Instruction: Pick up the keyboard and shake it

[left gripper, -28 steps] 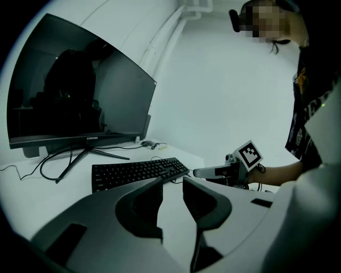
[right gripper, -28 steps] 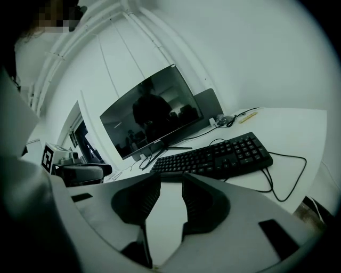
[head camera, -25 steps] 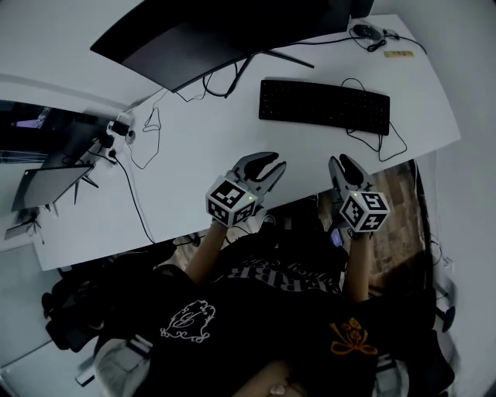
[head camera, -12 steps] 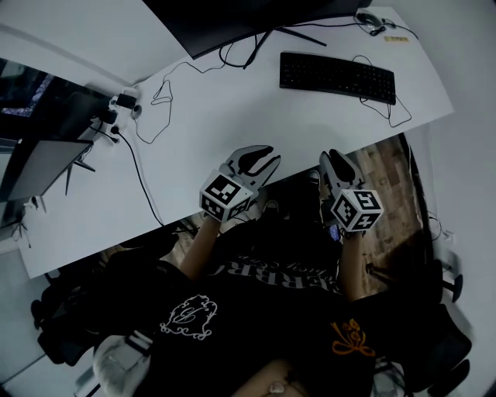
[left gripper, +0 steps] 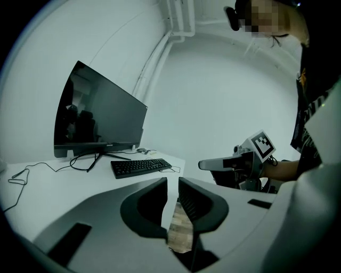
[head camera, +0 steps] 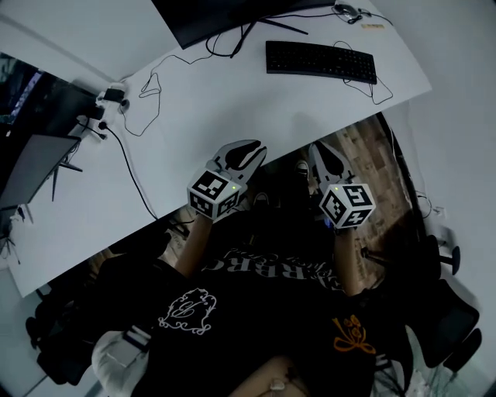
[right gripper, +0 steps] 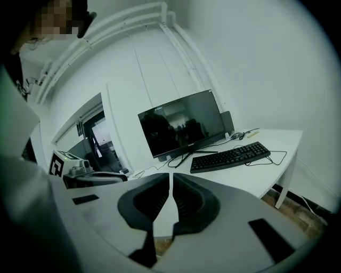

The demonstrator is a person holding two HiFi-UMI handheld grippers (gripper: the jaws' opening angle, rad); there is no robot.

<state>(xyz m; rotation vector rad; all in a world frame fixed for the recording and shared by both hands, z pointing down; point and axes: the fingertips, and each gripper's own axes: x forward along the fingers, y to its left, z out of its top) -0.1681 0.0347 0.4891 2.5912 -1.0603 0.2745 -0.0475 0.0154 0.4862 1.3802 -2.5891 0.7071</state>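
The black keyboard lies flat at the far right of the white desk, its cable looping off its right end. It also shows in the left gripper view and the right gripper view. Both grippers hover at the desk's near edge, well short of the keyboard. My left gripper is closing, a narrow gap left and nothing in it. My right gripper is closing too, its jaws almost touching and empty. Each gripper shows in the other's view: the right gripper, the left gripper.
A dark monitor stands behind the keyboard, a mouse at the far right corner. Cables and a plug block lie at the desk's left. Another dark screen sits further left. Wooden floor shows past the desk edge.
The head view has shifted, so the keyboard sits higher in it. Both grippers' jaws have narrowed, the right one most. The grippers have drawn back from over the desk to its near edge.
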